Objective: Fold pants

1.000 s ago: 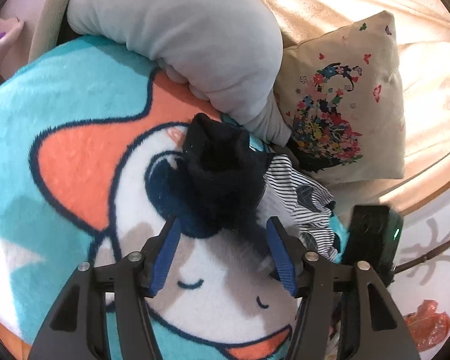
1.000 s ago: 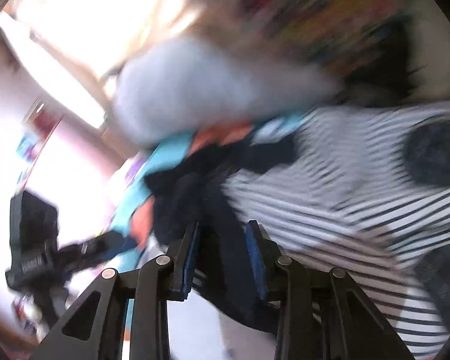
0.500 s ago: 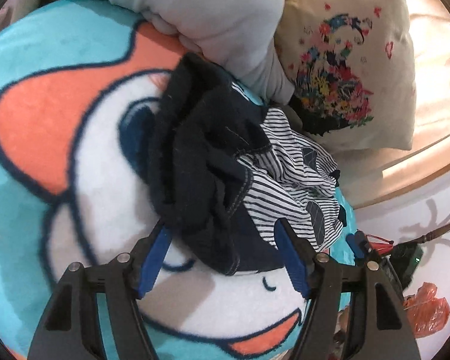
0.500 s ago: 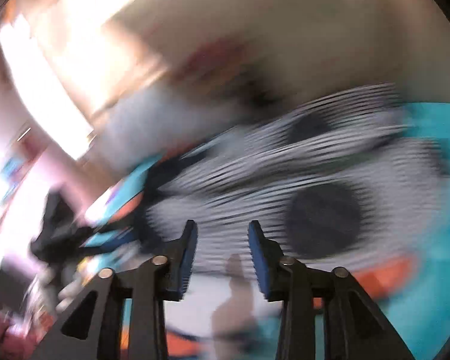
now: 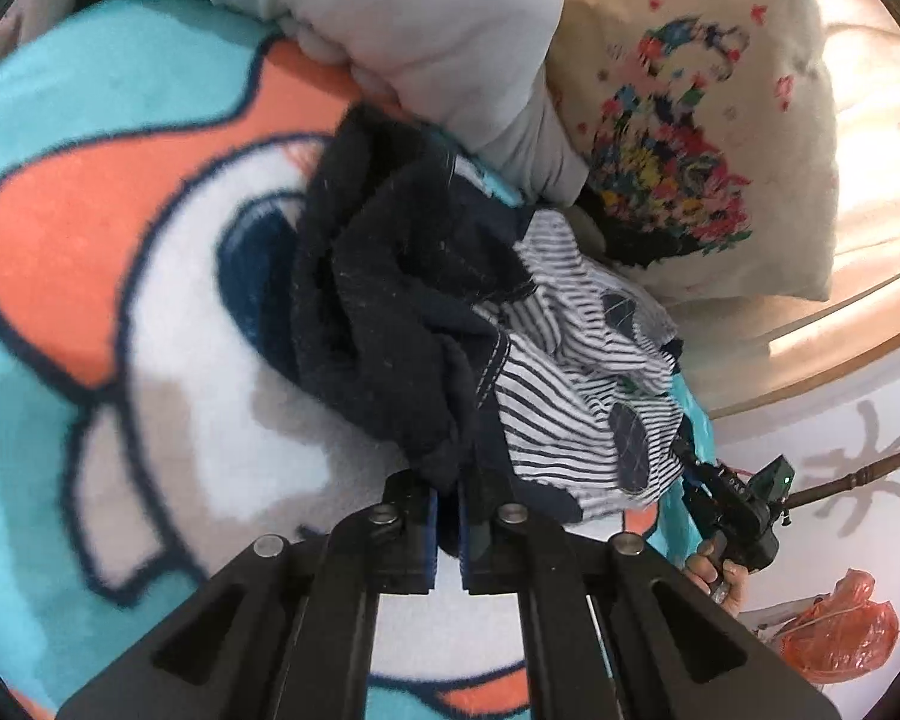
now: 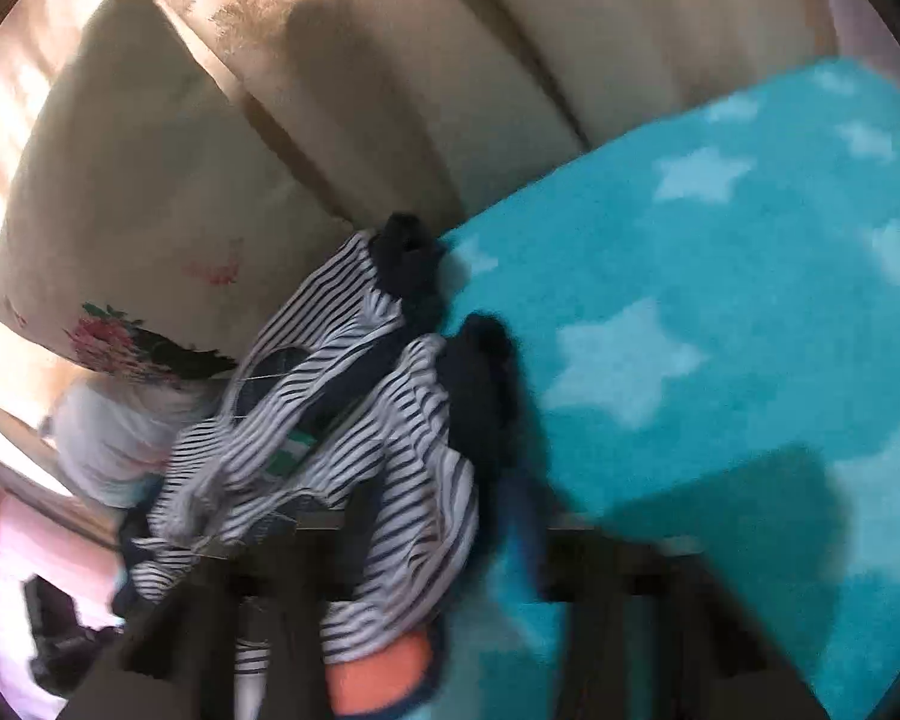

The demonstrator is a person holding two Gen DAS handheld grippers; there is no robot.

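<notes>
The pants [image 5: 570, 384] are a crumpled bundle, white with navy stripes and round navy patches, with dark navy fabric [image 5: 390, 312] on the left side. They lie on a teal, orange and white cartoon blanket [image 5: 90, 228]. My left gripper [image 5: 447, 510] is shut on the dark navy edge of the pants. In the right wrist view the striped pants [image 6: 342, 450] drape over my right gripper [image 6: 444, 534]. That view is blurred, and cloth hides whether the jaws are closed. The right gripper also shows in the left wrist view [image 5: 732, 504], beyond the bundle's right end.
A grey bolster cushion [image 5: 420, 24] lies behind the pants. A cream pillow with a floral print [image 5: 690, 138] leans on the beige sofa back [image 6: 510, 60]. The blanket has white stars [image 6: 690, 330] on its right part. An orange plastic bag [image 5: 840, 630] lies on the floor.
My left gripper moved forward to the dark edge of the pants and shut on it. My right gripper swung across the striped part, which now drapes over its fingers.
</notes>
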